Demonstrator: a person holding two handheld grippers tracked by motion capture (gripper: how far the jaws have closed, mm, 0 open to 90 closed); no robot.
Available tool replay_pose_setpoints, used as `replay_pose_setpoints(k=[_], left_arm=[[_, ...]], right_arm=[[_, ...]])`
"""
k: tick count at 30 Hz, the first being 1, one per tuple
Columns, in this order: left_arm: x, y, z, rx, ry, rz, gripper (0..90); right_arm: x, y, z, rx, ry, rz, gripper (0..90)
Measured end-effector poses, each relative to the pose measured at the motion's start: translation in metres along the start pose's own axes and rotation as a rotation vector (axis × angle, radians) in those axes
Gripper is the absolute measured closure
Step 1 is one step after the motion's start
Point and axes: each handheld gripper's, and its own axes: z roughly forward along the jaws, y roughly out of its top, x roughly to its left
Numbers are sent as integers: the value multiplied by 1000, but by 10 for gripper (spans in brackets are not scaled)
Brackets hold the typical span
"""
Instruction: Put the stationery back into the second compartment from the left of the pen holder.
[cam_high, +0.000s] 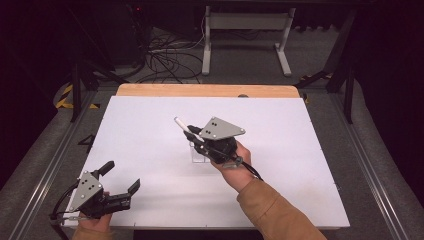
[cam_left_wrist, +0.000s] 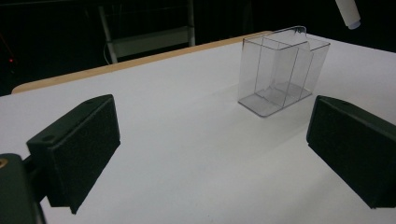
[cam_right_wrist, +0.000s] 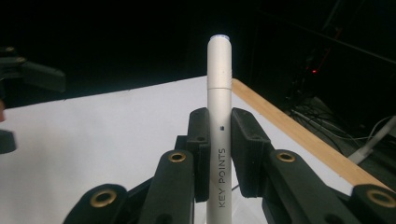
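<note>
The right gripper (cam_right_wrist: 219, 140) has its black jaws clamped on a slim white marker pen printed KEY POINTS (cam_right_wrist: 219, 107). The barrel runs straight up between the pads and sticks out well past the tips, its capped end leading. Just below those jaws, partly under the hand, stands a clear plastic holder with upright compartments (cam_left_wrist: 280, 70) on the white table (cam_high: 150, 150).

The left gripper (cam_high: 107, 192) rests near the table's front edge with its jaws spread wide and nothing between them; the holder sits ahead of them, slightly toward one pad.

The job in hand looks like dropping the pen into the holder. To do that well, I'd tip the pen upright over one compartment, centre its lower end inside the walls, and lower before letting go, since the light holder could tip if nudged sideways.
</note>
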Motion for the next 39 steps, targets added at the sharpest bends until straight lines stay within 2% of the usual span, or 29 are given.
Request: replay_pose_setpoints(k=[9, 15, 26, 32, 39], left_arm=[[0, 0, 1, 1, -2, 0, 33], [0, 0, 1, 1, -2, -2, 34], [0, 0, 0, 1, -3, -3, 34], [0, 0, 0, 2, -3, -2, 34], [0, 0, 1, 1, -3, -1, 34]], right_arm=[[-23, -11, 2, -48, -89, 98, 781], [-34, -17, 8, -54, -131, 123, 781], [-40, -23, 18, -70, -196, 152, 781], [-39, -25, 21, -79, -237, 141, 779], [-40, -29, 27, -70, -237, 146, 780]])
